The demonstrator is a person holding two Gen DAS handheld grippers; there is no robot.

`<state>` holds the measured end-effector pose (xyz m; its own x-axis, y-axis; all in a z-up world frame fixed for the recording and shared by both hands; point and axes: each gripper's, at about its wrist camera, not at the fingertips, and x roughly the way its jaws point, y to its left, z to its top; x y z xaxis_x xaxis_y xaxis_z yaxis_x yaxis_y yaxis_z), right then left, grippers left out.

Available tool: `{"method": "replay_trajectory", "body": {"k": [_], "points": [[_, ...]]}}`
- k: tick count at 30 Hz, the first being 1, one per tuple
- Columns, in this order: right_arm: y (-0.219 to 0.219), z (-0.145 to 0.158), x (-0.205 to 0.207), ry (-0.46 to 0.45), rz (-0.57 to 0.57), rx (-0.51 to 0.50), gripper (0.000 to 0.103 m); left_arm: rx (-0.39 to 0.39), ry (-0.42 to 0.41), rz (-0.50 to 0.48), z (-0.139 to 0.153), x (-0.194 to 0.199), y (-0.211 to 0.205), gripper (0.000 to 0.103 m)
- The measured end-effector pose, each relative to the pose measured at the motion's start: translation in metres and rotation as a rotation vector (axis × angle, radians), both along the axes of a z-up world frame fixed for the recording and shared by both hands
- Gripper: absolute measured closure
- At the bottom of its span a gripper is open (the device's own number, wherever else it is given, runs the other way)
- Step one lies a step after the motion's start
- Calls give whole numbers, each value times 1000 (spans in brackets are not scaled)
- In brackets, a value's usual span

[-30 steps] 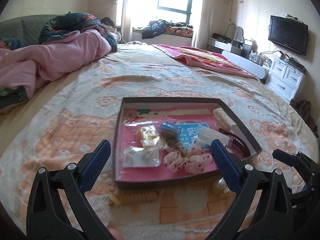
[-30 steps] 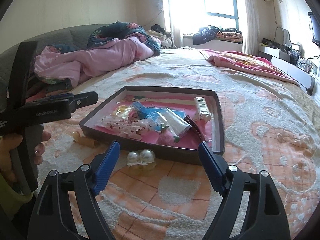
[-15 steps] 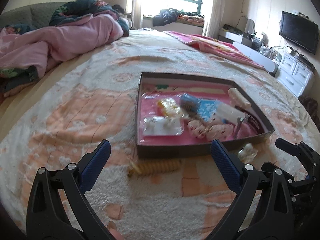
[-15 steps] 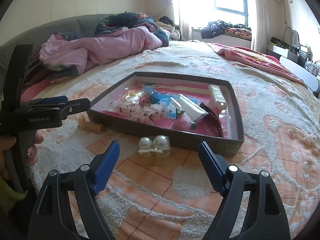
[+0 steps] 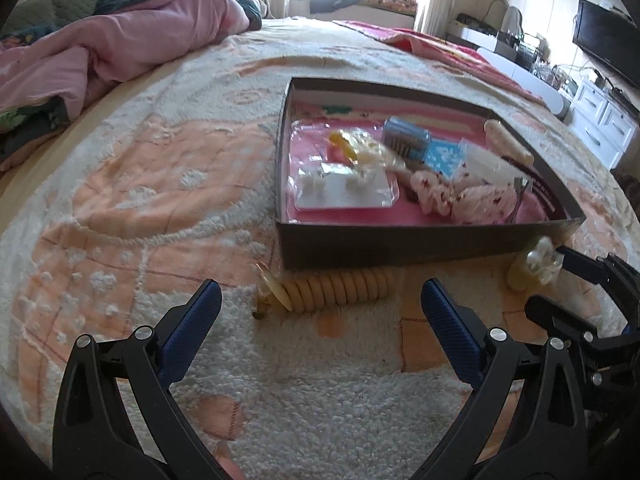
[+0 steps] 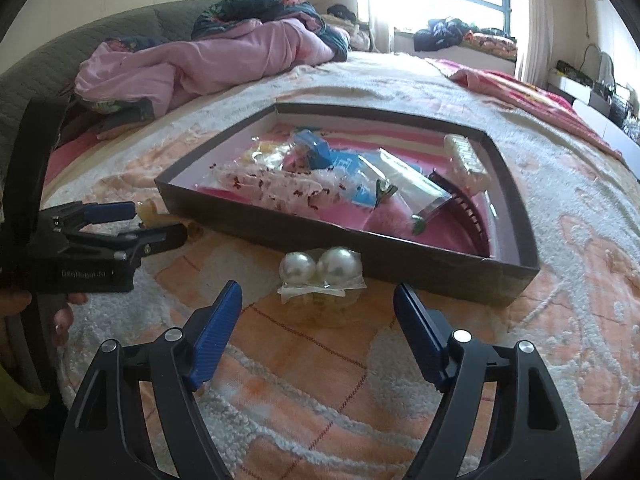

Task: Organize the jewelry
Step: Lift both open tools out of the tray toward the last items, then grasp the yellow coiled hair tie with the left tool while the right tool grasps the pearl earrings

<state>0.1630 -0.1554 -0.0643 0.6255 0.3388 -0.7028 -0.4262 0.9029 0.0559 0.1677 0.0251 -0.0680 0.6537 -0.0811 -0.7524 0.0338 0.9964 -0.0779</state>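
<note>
Across a wide bed covered by a fleecy peach-and-cream blanket lay a shallow dark cardboard box with a pink lining, already holding a jumble of bagged hair clips, a comb and small packets. A rumpled pink quilt sat well behind it.

Two pieces were outside the box, just beside its near wall. A cream spiral hair tie lay on the blanket ahead of the left gripper, whose blue-padded jaws stood wide apart and empty. A clear packet with two large pearl ornaments lay ahead of the right gripper; its jaws were wide but narrowing, with nothing between them yet and the packet a little beyond the tips.

Several risks seemed likely. The blanket pile was deep and soft, so low fingertips could snag the fleece and drag it along with the piece. The pearl packet was slick plastic around round beads, so a pinch on the pearls themselves might squirt it out; the flat sealed edge looked safer. The springy hair tie could roll or stretch away from a off-centre squeeze. Both pieces sat close against the box wall, so a forward push might shove them under its edge or nudge the box.
</note>
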Motion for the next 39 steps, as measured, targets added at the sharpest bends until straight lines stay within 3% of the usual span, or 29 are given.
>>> {"method": "replay_trajectory", "body": {"k": [10, 13, 14, 19, 29, 39], "points": [[1, -7, 18, 78, -17, 28, 42, -31, 48, 28, -11, 14, 4, 12], [6, -7, 19, 76, -4, 24, 57, -49, 52, 40, -12, 16, 6, 13], [7, -7, 20, 73, -1, 18, 59, -42, 53, 42, -12, 16, 5, 19], [7, -4, 16, 56, 6, 30, 59, -10, 53, 42, -11, 15, 1, 38], [-7, 7, 1, 26, -3, 56, 59, -40, 41, 1, 1, 2, -6, 41], [-30, 27, -12, -18, -37, 77, 59, -63, -42, -78, 30, -13, -31, 41]]}}
